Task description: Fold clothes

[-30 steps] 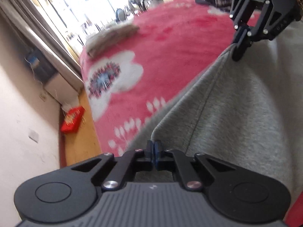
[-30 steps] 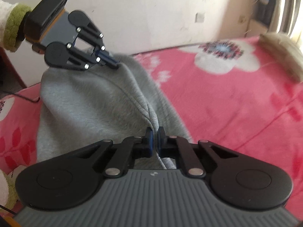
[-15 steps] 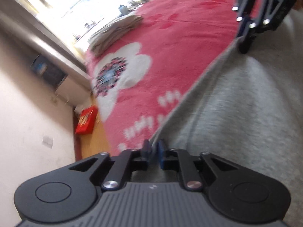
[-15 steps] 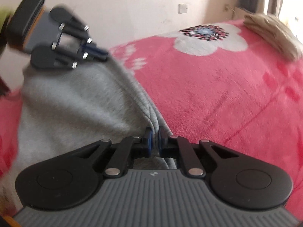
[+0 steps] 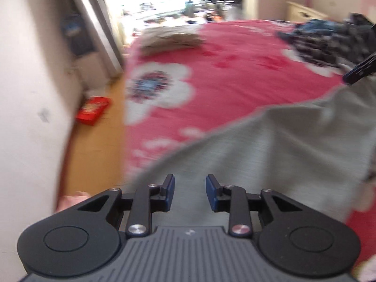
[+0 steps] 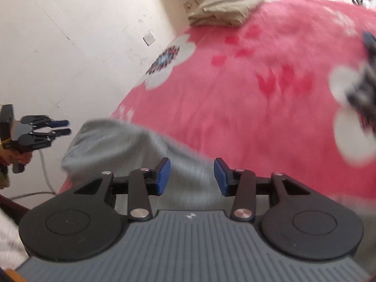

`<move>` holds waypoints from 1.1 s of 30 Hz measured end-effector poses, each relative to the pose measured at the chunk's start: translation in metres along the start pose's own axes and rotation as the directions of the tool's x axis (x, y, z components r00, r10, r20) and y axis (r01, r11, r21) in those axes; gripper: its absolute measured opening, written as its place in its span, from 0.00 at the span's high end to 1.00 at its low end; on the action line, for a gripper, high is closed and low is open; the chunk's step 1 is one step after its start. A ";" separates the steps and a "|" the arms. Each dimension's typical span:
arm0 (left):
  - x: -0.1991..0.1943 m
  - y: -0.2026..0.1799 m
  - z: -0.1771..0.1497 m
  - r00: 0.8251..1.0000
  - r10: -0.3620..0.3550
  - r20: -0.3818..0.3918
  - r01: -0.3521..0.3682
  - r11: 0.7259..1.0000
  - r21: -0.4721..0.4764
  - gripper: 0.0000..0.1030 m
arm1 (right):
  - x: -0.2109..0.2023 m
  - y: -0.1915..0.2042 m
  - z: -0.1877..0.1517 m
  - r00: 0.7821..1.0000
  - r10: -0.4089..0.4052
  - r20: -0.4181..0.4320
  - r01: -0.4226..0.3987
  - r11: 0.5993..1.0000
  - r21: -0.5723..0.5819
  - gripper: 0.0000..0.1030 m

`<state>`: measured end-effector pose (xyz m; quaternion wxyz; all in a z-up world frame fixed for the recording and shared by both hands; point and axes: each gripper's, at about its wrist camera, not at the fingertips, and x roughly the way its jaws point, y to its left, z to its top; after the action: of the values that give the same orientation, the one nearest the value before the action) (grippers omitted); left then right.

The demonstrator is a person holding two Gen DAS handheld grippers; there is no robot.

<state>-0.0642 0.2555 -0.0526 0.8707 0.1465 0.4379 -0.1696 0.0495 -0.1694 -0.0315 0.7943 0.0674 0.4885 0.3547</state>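
Note:
A grey garment (image 5: pixel 270 152) lies spread on the red flowered bedcover (image 5: pixel 235 75), near the bed's corner by the wall. My left gripper (image 5: pixel 189 191) hovers over the garment's near edge; its jaws are opening and nothing is between them. In the right wrist view the garment (image 6: pixel 122 145) lies below my right gripper (image 6: pixel 192 176), whose jaws are also opening with nothing between them. The left gripper (image 6: pixel 58 128) shows at the far left of that view, off the cloth, held by a hand (image 6: pixel 21 157). A fingertip of the right gripper (image 5: pixel 359 70) pokes in at the left view's right edge.
A folded beige stack (image 5: pixel 169 38) lies at the bed's far end by the window. A dark pile of clothes (image 5: pixel 329 42) sits at the far right. A red box (image 5: pixel 92 110) lies on the wooden floor between bed and wall. A white cable (image 6: pixel 44 171) hangs by the bed corner.
Both grippers were shut on the grey garment's edge; both have opened and let it go. The garment has settled on the bed. The right gripper has swung away sideways, and the left has lifted.

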 end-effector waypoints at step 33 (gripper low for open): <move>0.011 0.046 0.049 0.991 0.136 -0.005 -0.131 0.942 -0.309 0.55 | 0.003 -0.034 -0.136 0.994 -0.038 0.102 0.015 0.976 0.217 0.42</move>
<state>-0.0033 0.2754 -0.0288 0.8959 0.0366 0.4408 -0.0410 -0.0446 -0.2253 -0.1194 0.8116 0.1652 0.4825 0.2848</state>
